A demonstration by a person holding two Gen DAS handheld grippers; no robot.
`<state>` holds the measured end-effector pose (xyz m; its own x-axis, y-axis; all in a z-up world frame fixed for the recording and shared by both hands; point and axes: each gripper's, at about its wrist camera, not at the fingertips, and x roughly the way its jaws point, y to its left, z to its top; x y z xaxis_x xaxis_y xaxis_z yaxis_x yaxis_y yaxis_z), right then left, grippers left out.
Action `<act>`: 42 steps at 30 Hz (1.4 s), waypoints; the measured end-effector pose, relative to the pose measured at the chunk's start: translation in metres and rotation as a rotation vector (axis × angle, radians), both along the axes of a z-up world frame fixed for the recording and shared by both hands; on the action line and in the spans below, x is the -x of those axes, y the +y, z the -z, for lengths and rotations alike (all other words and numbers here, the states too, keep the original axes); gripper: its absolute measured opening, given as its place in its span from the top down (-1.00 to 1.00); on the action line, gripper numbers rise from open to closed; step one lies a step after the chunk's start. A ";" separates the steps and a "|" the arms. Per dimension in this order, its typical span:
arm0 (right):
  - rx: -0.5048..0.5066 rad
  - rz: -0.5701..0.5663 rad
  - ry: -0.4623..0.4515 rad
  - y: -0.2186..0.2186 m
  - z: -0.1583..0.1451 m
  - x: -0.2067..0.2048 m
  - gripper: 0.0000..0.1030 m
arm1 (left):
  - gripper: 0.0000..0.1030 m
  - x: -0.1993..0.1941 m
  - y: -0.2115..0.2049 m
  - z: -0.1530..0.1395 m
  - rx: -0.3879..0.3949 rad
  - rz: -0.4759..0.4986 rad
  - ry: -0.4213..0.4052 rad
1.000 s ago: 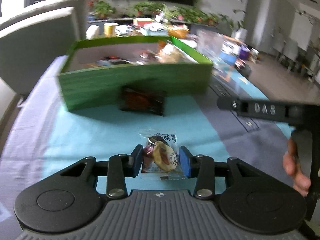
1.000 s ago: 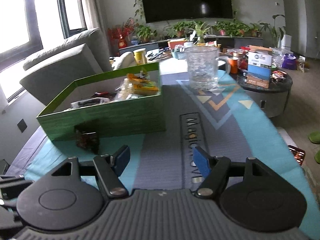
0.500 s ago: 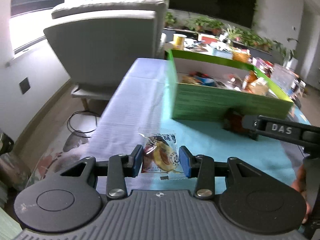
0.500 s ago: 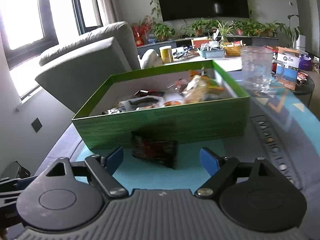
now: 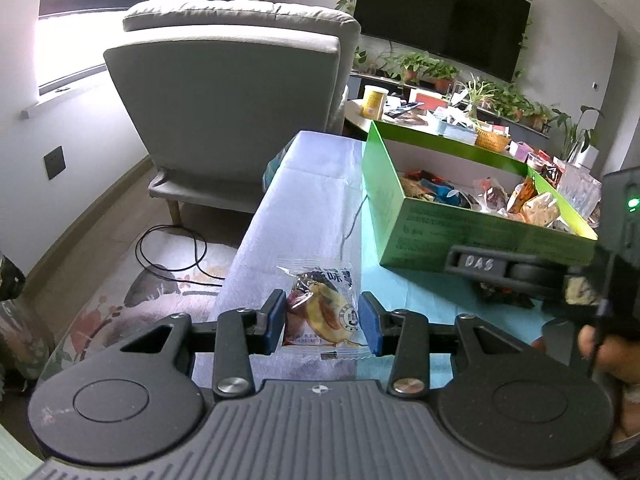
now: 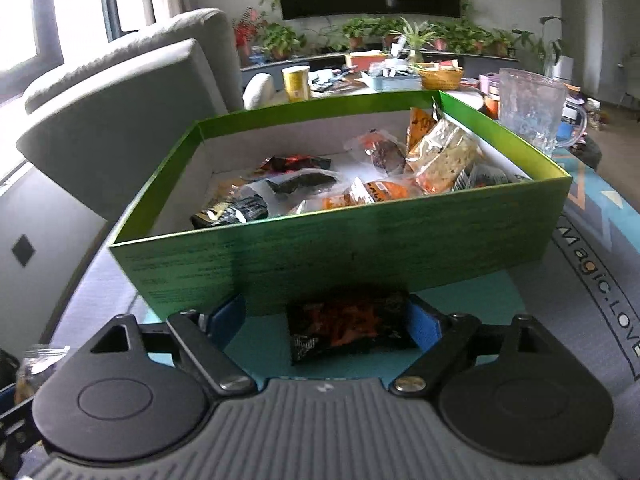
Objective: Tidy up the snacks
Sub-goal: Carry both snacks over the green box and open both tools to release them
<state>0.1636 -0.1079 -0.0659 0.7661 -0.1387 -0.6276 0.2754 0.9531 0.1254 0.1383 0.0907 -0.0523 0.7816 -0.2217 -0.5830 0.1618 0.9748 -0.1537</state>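
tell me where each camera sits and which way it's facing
Left wrist: on the left hand-held gripper, looking down its fingers at the clear snack packet it clamps, armchair beyond; a hand shows at right.
Right wrist: on the right hand-held gripper, jaws just opened wide around a dark snack packet on the table.
Shared: the green box of snacks.

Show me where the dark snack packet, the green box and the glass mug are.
dark snack packet [image 6: 347, 330], right wrist view, middle of the wrapper.
green box [image 6: 360, 248], right wrist view, its near outer wall.
glass mug [image 6: 528, 106], right wrist view, middle of the body.
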 end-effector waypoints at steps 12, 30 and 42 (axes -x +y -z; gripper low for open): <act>0.096 -0.098 -0.046 -0.001 -0.004 0.031 0.05 | 0.28 0.008 -0.006 -0.009 -0.005 0.027 -0.021; 0.224 -0.133 -0.456 -0.056 -0.075 0.044 0.18 | 0.27 -0.040 -0.095 -0.073 -0.009 0.214 -0.252; -0.016 -0.231 -0.135 -0.107 -0.041 0.064 -0.38 | 0.27 -0.092 -0.122 -0.041 -0.039 0.220 -0.151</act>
